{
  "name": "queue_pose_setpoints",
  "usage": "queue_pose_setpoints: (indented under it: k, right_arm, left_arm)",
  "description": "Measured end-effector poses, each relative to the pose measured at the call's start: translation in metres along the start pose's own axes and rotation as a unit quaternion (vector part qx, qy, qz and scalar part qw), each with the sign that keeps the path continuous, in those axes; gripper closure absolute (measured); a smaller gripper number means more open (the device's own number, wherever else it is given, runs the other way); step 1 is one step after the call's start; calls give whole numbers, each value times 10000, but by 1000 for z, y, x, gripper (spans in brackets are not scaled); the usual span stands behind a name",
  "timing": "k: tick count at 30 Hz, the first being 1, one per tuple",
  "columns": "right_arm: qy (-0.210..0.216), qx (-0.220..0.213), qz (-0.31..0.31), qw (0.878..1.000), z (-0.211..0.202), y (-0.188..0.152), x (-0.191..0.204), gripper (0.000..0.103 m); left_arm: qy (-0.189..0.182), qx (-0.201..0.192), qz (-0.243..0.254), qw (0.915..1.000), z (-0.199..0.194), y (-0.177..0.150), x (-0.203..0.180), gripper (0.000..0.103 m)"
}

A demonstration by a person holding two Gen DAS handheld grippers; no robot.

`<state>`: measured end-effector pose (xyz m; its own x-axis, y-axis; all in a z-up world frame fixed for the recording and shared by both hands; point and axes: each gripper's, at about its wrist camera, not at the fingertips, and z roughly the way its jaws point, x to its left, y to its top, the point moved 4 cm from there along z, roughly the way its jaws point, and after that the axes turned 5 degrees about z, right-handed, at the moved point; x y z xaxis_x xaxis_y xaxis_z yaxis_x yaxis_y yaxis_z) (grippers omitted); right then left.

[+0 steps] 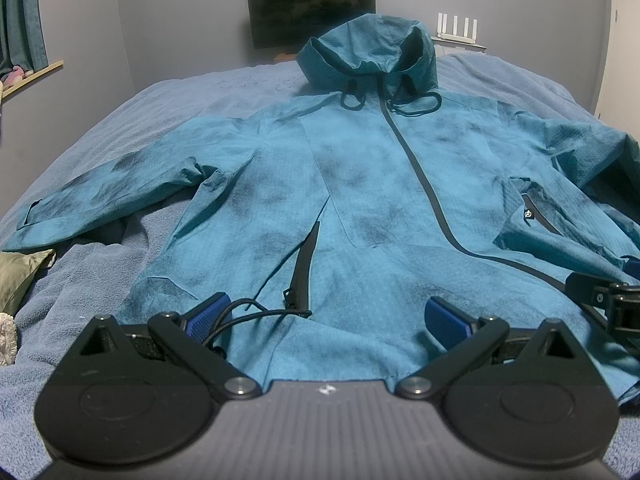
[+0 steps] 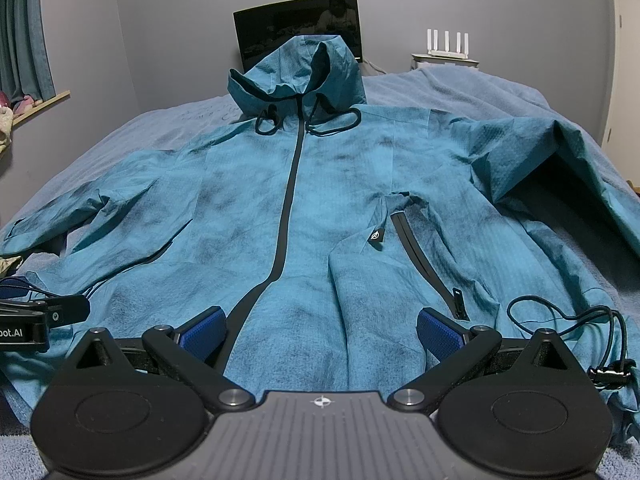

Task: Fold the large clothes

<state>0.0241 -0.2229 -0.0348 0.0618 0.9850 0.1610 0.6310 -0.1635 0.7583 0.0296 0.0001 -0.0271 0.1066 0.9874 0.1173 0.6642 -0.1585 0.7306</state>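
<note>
A large teal hooded jacket (image 1: 360,168) lies front up on the bed, zipped, hood at the far end, sleeves spread out; it also shows in the right wrist view (image 2: 320,208). My left gripper (image 1: 326,316) is open, its blue pads (image 1: 208,314) resting over the jacket's bottom hem on the left side, near a black hem cord (image 1: 256,314). My right gripper (image 2: 320,326) is open over the hem on the right side, beside the pocket zip (image 2: 424,260). Each gripper holds nothing. The right gripper shows at the edge of the left wrist view (image 1: 600,300).
The bed has a blue-grey blanket (image 1: 120,120). A dark monitor (image 1: 312,8) and a white router (image 1: 456,28) stand past the bed's far end. A green cushion (image 1: 20,276) lies at the left. A hem cord loop (image 2: 560,324) lies at the right.
</note>
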Motion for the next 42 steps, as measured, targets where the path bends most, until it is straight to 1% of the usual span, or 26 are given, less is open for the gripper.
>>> queue_pose_setpoints:
  k: [21,25,26,29,30,31,32,33,35,37,39,40,41,42]
  right_arm:
    - [1,3,12,10000,0,1,0,0]
    - [19,-53,4,10000,-1,-1,1,0]
    - [54,-125,40,9999,-4,0,0,0]
    - [209,-334,196,9990,-14,5,-2,0]
    - [317,-440,296,9981,-20,8,-4,0]
    - [412,-511,397,9971,-24,12,-7,0]
    - [471,-567,512,9960,-27,18,-10,0]
    - [482,-639,626,9948,-29,24,-15,0]
    - [411,-825,841,9922,-32,40,-26,0]
    - [228,-979,1031,9896,-31,60,-37,0]
    - [-132,-1071,1109,9880,-28,81,-48,0]
    - [-317,-1159,1078,9869,-26,90,-53,0]
    - [-540,-1268,1036,9850,-23,100,-60,0]
    - [-745,-1363,1021,9826,-21,108,-67,0]
  left_arm:
    - [12,-29,-17,10000,-1,1,1,0]
    - [66,-50,-30,10000,-14,4,4,0]
    - [53,-114,-45,9999,-18,7,6,0]
    - [-168,-474,-253,9984,-35,32,15,0]
    - [-293,-732,-398,9961,-41,43,21,0]
    - [-396,-818,-516,9945,-43,54,25,0]
    - [-449,-1076,-629,9912,-48,65,31,0]
    - [-418,-1159,-683,9900,-49,77,36,0]
    - [-182,-1010,-663,9925,-39,98,42,0]
    - [48,-909,-734,9931,-24,118,49,0]
    - [339,-866,-611,9938,-2,128,51,0]
    - [506,-854,-562,9935,10,128,54,0]
    - [760,-832,-430,9927,22,126,56,0]
    - [944,-735,-388,9921,38,120,60,0]
